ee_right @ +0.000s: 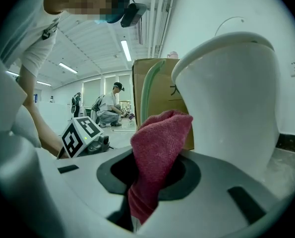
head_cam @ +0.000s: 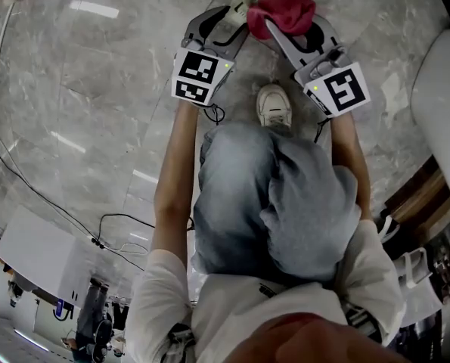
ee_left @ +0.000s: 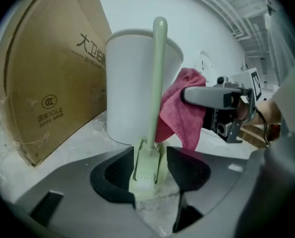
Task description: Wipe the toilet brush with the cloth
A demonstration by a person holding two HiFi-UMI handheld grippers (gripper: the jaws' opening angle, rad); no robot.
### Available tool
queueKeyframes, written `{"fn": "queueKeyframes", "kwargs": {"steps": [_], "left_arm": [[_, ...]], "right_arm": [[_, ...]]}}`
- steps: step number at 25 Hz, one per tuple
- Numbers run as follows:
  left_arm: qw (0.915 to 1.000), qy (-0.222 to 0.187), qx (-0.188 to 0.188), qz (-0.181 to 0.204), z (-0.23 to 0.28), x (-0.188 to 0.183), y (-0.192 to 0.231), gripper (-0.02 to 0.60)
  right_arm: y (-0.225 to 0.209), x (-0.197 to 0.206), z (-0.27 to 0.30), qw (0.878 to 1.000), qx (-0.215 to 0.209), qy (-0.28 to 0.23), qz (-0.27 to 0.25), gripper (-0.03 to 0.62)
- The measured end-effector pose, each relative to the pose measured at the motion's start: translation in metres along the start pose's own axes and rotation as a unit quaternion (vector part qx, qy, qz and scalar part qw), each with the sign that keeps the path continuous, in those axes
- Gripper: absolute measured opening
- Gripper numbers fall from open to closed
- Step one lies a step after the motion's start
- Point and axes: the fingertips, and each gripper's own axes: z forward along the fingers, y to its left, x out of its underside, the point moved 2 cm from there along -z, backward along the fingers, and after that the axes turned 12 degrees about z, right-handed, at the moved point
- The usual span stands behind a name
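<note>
Toilet brush (ee_left: 158,83) stands upright on the floor (ee_left: 83,135) btwn the left gripper's (ee_left: 151,172) wide-apart fingers, apparently unclamped, w/ the right gripper's (ee_right: 152,175) fingers narrow on the red cloth (ee_right: 157,143) just right of it, so a wipe now could tip the brush or drag the cloth free.

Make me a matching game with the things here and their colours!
Things:
1. toilet brush
2. cloth
3. cardboard box
4. toilet

Colours:
A. brown
B. white
C. pale green
D. red

Right pairs: 1-C, 2-D, 3-A, 4-B.
</note>
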Motion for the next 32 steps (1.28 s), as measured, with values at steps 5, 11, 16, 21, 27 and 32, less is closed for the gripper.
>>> {"fn": "queueKeyframes", "kwargs": {"steps": [5, 11, 16, 21, 27, 32], "left_arm": [[1.0, 0.002, 0.005, 0.006, 0.019, 0.01, -0.006, 0.241], [0.9997, 0.001, 0.019, 0.012, 0.031, 0.016, -0.011, 0.241], [0.9995, 0.0, 0.031, 0.011, 0.038, 0.021, -0.011, 0.241], [0.9994, 0.001, 0.036, 0.006, 0.041, 0.027, -0.009, 0.241], [0.9993, 0.015, 0.033, 0.007, 0.046, 0.035, -0.006, 0.214], [0.9993, 0.025, 0.029, 0.006, 0.053, 0.044, -0.007, 0.163]], "right_arm": [[0.0, 0.011, 0.008, 1.0, -0.006, 0.001, 0.001, 0.104], [-0.004, 0.026, 0.027, 1.0, -0.018, 0.012, 0.003, 0.156], [-0.003, 0.038, 0.05, 0.999, -0.034, 0.034, -0.016, 0.183], [-0.006, 0.05, 0.067, 0.996, -0.033, 0.054, -0.06, 0.15], [-0.005, 0.048, 0.071, 0.995, -0.031, 0.062, -0.076, 0.106], [-0.007, 0.047, 0.067, 0.996, -0.03, 0.054, -0.061, 0.107]]}}
